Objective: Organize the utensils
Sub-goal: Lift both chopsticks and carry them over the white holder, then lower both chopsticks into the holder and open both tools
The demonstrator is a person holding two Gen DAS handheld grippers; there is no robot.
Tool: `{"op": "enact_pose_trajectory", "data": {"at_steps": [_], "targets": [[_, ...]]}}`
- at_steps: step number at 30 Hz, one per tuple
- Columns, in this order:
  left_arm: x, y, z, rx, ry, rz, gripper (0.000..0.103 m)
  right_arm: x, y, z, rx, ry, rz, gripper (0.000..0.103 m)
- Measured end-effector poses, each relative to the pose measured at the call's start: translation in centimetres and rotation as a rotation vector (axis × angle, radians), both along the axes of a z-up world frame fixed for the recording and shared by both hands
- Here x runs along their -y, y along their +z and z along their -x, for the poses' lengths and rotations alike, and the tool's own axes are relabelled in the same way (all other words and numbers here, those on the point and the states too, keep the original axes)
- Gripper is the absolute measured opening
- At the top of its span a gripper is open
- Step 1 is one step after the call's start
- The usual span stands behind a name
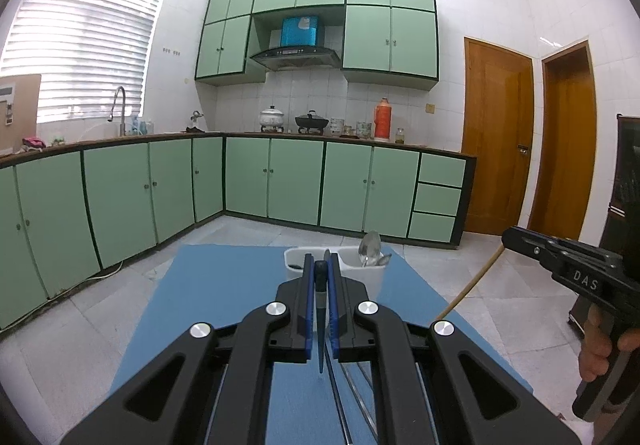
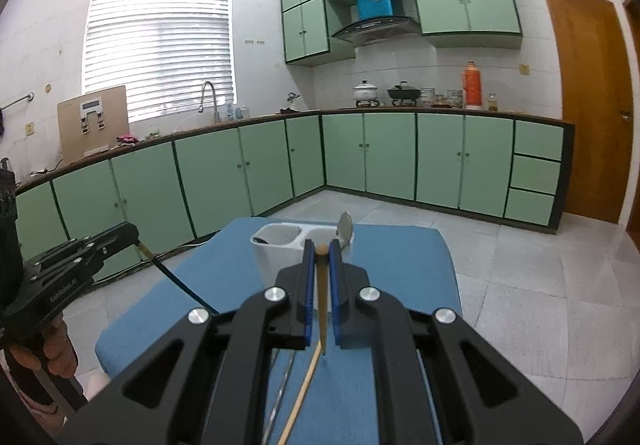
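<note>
Left wrist view, left gripper [image 1: 320, 265] pinching slim dark chopstick [image 1: 321, 309], right gripper [image 2: 321, 249] pinching tapered wooden chopstick [image 2: 322, 305].

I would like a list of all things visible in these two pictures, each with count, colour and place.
Utensil holder: one, white, two compartments, far end of table.
Spoons: at least one, silver, in holder's right compartment.
Dark chopstick: one, held in left claw.
Wooden chopstick: one, tan, held in right claw.
Loose chopsticks: wooden, metal, on table.
Table: one, blue top.
Cabinets: many, green, along walls.
Thermos: one, orange, on counter.
Left claw: black, blue pads, shut.
Right claw: same, shut.
</note>
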State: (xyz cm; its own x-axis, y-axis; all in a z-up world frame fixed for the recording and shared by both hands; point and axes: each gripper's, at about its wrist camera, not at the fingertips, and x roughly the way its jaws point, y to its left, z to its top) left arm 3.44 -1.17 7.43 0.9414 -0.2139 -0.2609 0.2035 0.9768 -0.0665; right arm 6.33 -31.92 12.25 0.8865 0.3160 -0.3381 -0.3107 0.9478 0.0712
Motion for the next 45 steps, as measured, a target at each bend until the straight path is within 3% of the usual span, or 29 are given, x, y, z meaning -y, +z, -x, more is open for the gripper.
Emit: {"op": "enact_pose_trajectory", "data": {"at_steps": [6, 14, 23, 27, 35, 45], "targets": [[-0.6, 2.5, -0.8, 0.049, -0.003, 0.020, 0.006, -0.5, 3.3, -1.0, 0.046, 0.030, -0.011, 0.006], [-0.2, 8.2, -2.5, 0.197, -0.003, 0.024, 0.006, -0.8, 8.6, -3.4, 0.133, 0.034, -0.023, 0.006], [1.0, 11.5, -7.9, 0.259, 0.013, 0.031, 0.006, -2.1, 9.8, -8.9, 0.105, 0.014, 0.013, 0.006], [1.5, 10.7, -11.4, 0.217, 0.014, 0.027, 0.006, -3.2, 8.4, -11.5, 0.057, 0.003, 0.033, 0.006], [2.6, 6.2, -17.6, 0.076, 0.007, 0.011, 0.006, -4.6, 4.3, -16.3, -0.045, -0.004, 0.053, 0.006], [2.5, 2.3, -21.6, -0.025, 0.026, -0.006, 0.006, -5.5, 0.2, -19.1, -0.116, -0.005, 0.059, 0.006]]}}
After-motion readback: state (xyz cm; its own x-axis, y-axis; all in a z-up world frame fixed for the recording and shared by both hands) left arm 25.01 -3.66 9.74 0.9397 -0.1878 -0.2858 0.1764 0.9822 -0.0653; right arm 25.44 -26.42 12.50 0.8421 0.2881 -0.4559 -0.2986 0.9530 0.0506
